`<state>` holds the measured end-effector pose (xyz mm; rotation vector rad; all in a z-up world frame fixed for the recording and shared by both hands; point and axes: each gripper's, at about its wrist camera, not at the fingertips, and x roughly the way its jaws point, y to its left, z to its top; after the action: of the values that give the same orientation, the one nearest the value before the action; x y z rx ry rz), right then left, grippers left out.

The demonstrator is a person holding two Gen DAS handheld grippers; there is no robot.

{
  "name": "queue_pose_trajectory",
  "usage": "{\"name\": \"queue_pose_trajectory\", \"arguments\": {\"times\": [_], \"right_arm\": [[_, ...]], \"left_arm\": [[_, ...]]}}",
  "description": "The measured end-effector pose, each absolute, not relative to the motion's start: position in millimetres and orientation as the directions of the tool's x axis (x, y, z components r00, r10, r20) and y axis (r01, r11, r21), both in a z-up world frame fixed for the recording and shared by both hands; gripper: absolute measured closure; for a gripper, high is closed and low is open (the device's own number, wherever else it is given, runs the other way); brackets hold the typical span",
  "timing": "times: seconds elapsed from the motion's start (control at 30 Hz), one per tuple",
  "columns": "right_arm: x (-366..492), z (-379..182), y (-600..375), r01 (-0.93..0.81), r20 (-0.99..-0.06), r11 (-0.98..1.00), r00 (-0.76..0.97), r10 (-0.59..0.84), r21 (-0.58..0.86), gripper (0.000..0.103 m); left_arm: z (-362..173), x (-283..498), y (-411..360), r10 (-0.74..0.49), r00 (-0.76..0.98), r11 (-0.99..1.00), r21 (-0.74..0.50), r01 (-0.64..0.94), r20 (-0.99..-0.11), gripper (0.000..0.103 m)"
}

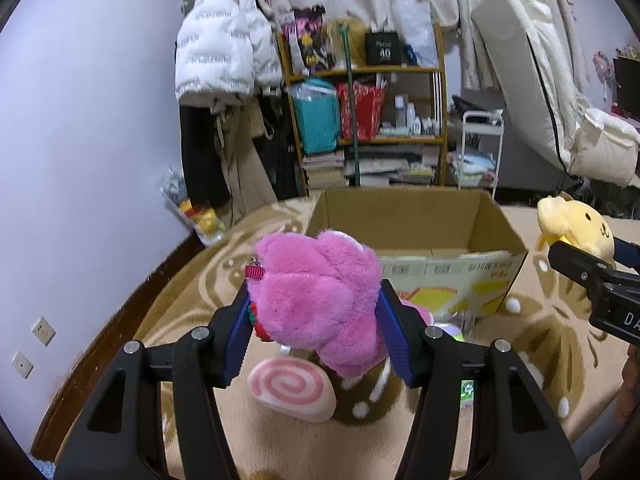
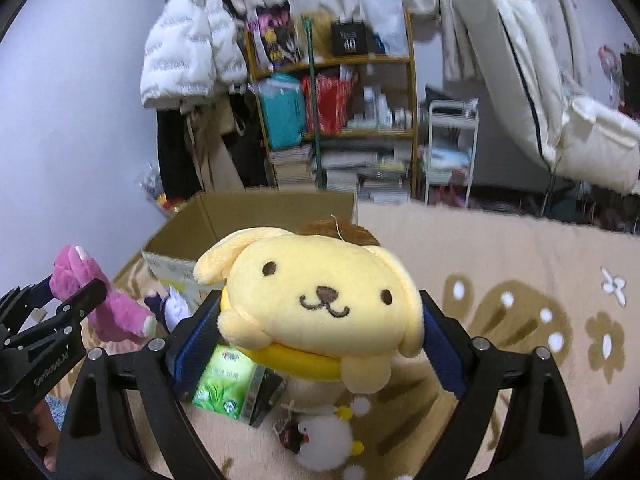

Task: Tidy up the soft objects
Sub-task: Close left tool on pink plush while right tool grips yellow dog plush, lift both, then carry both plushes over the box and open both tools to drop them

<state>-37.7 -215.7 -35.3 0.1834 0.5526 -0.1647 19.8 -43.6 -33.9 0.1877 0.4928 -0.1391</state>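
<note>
My left gripper [image 1: 316,320] clamps the pink plush [image 1: 320,296] above the rug [image 1: 532,344] | my right gripper [image 2: 320,344] clamps the yellow dog plush [image 2: 320,300] | cardboard box [image 1: 404,216] stands open at the rug's far edge.

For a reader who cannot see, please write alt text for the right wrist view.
The right tongs grip a yellow dog plush with a brown beret above a beige flowered rug. Behind it stands an open cardboard box; at left, the left tongs hold a pink plush.
</note>
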Motion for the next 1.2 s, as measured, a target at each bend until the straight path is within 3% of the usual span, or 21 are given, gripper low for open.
{"name": "queue_pose_trajectory", "arguments": {"times": [0.3,0.87,1.2], "right_arm": [[-37.2,-14.8,-209.1,0.211,-0.436,0.975,0.886,-0.160,0.071,0.008],[-14.9,1.6,-199.8,0.188,-0.302,0.981,0.934,-0.190,-0.036,0.008],[15.5,-7.8,-211.4,0.174,-0.342,0.985,0.926,-0.160,0.012,0.008]], "left_arm": [[-10.1,8.2,-52.7,-0.069,0.941,0.969,0.203,0.142,-0.330,0.046],[25.6,46.5,-64.2,-0.077,0.955,0.972,0.192,0.136,-0.285,0.045],[-5.9,79.3,-81.5,-0.080,0.943,0.967,0.205,0.152,-0.322,0.045]]}}
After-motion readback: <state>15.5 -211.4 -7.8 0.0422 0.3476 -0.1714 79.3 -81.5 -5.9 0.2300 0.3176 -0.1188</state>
